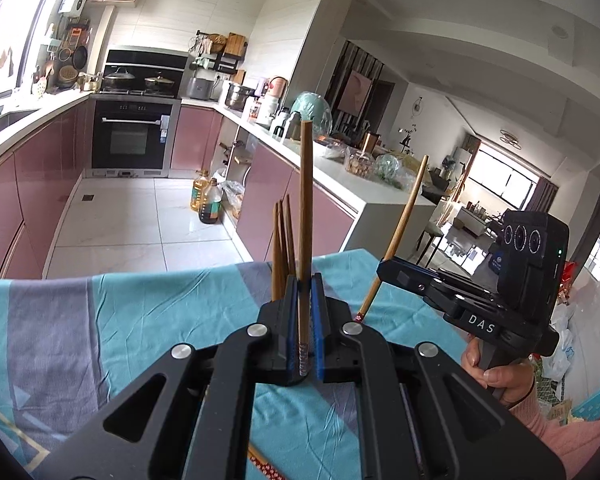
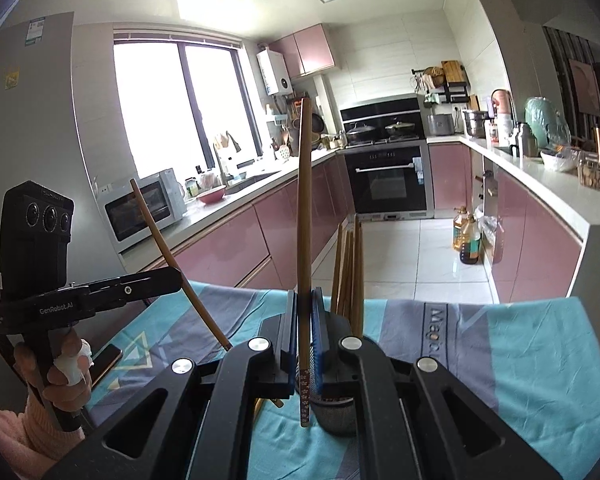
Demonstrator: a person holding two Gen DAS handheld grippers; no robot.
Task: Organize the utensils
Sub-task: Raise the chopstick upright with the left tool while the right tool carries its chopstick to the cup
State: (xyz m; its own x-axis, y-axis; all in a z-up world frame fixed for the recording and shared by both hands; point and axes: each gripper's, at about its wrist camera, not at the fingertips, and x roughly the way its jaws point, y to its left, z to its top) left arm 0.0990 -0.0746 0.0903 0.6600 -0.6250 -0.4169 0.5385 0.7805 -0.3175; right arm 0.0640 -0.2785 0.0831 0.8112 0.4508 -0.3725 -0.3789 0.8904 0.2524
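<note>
A long wooden chopstick (image 1: 305,216) was held upright in the left tongs (image 1: 305,292), clenched between two blue-padded black fingers (image 1: 290,320), with its patterned lower end shown just below the pads. Only in the left wrist view was the right tongs' device seen from the side, at the right, gripped by a hand (image 1: 496,372) in a pink sleeve, a second chopstick slanting up from its fingers. In the right wrist view that second chopstick (image 2: 303,240) was seen head-on, pinched upright in the right tongs (image 2: 303,308), its decorated end hanging below the blue pads. Only that view showed a dark rounded holder (image 2: 336,416) behind the right tongs, with a bundle of chopsticks (image 2: 350,272) standing in it just right of the fingers; in the left wrist view the bundle's ends alone were seen, the holder hidden. The left tongs' device was also seen there at the left, held by a hand (image 2: 60,376) with a bandaged finger. The worktop (image 1: 140,320) was covered with a wrinkled teal and grey cloth. The chopsticks were smooth, brown and slender.
</note>
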